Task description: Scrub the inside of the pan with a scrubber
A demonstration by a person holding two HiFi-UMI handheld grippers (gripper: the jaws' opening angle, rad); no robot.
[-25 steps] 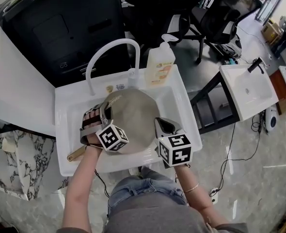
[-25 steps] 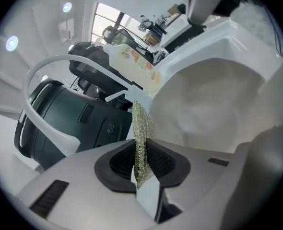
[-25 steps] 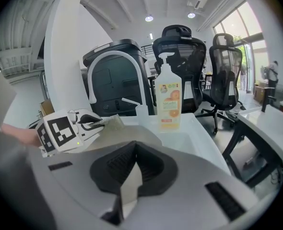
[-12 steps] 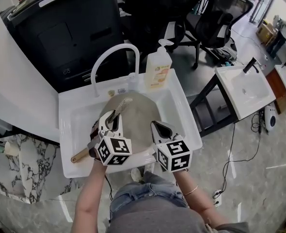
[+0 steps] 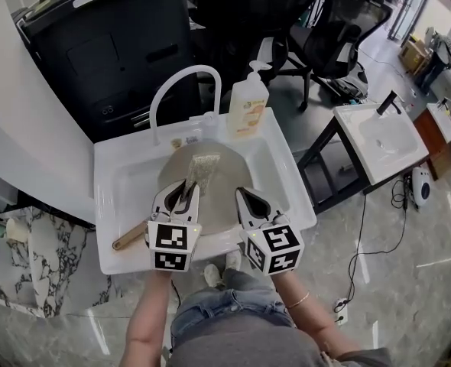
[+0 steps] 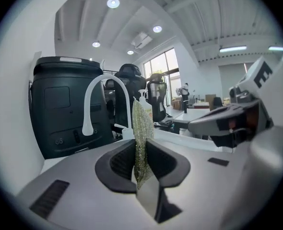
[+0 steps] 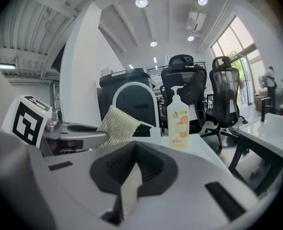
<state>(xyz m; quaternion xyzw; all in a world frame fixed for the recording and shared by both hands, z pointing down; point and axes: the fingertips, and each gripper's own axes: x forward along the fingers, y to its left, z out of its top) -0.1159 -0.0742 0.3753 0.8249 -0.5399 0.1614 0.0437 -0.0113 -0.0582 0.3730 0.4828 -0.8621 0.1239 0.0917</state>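
The yellowish mesh scrubber [image 5: 202,167], pinched in the left gripper [image 5: 186,192], has been carried from the rim to over the middle of the round grey metal pan [image 5: 225,186] in the white sink [image 5: 118,182], so scrubbing is judged under way; the right gripper [image 5: 248,201] is closed, empty

Your head camera looked steeply down on the sink [image 5: 117,193] from above. The cameras on your left gripper [image 5: 182,192] and right gripper [image 5: 245,198] sat close behind the jaws, facing forward, nearly level. All three views shared the faucet [image 5: 181,79].

Bright, even light from the far-right windows [image 7: 235,44] and round ceiling lights [image 7: 141,2] gives sharp pictures with soft shadows, fisheye bending at the edges, and dark corners in both gripper views.
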